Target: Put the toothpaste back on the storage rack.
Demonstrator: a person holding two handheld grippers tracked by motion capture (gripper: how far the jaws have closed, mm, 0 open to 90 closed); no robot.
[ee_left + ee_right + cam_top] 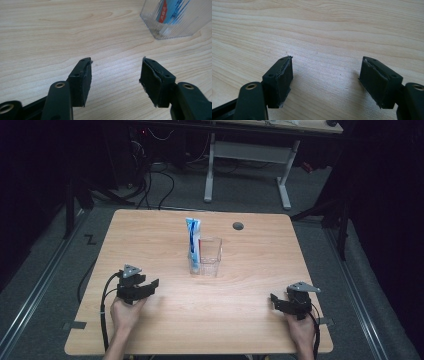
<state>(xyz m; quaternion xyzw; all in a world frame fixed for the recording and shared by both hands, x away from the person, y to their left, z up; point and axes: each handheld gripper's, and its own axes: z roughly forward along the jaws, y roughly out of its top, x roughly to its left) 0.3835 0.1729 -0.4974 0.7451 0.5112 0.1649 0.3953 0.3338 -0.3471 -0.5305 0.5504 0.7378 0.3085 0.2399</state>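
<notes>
Two grippers rest low on the wooden table (150, 230), both with jaws apart and nothing between them. The clear cup (209, 256) stands mid-table, well apart from each, a blue toothpaste tube (193, 242) upright inside against its left wall. We judge the left gripper (146, 287), the nearer, should approach level and keep its jaws wide.

A clear ribbed plastic cup (210, 256) stands at the centre of the light wooden table (250, 320). A blue-and-white toothpaste tube (193, 240) stands upright in it, against its 9 o'clock wall. The left gripper (142, 287) sits at 8 o'clock from the cup, the right gripper (280, 302) at 4 o'clock, both well apart from it. A small round grey grommet (238, 226) lies at 1 o'clock, behind the cup.
</notes>
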